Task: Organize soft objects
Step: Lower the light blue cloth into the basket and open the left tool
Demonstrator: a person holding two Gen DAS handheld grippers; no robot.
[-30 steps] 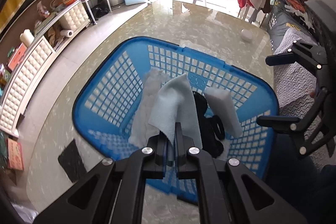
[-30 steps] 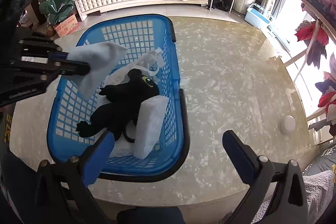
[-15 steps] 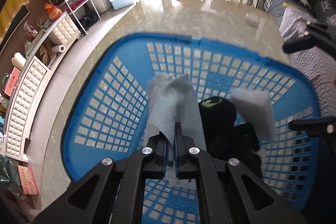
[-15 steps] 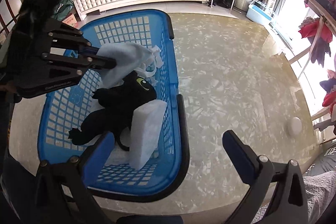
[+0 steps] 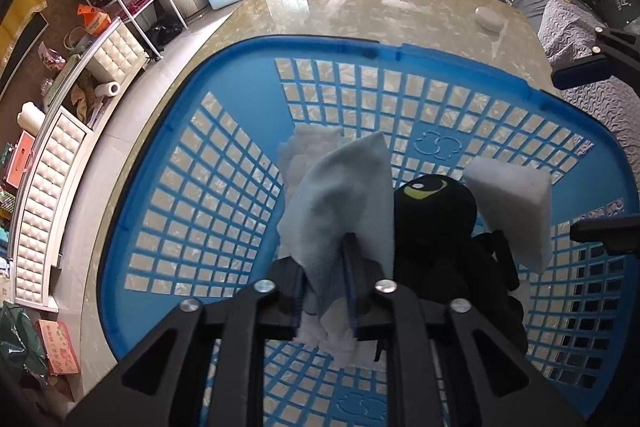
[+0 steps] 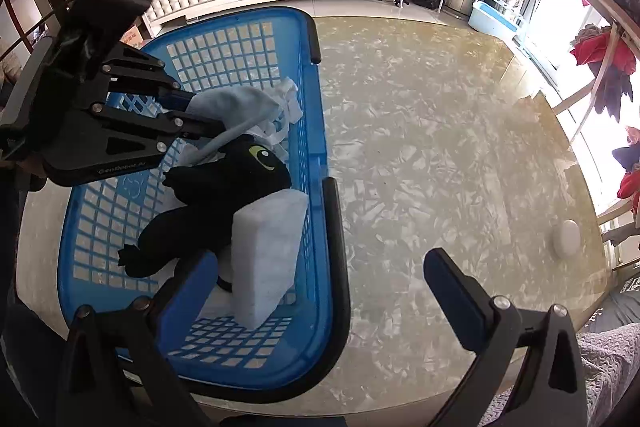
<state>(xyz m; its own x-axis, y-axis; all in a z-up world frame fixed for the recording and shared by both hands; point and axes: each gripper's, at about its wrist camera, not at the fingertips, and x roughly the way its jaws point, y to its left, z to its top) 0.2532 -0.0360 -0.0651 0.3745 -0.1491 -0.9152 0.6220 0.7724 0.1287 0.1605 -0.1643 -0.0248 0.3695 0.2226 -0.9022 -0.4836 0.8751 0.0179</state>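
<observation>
The only readable lettering is pale print along the lower edge of the black left gripper (image 6: 206, 119) body, seen from the right wrist camera; it looks like "GenRobot.AI", though small. Packaging on the cabinet beyond the tongs carries print too blurred to read.

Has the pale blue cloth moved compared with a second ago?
Yes. In the right wrist view the pale blue cloth, between the fingers of the left tool, whose jaws have just been opening, has gone from over the blue basket's left wall toward its right side and lower.
</observation>
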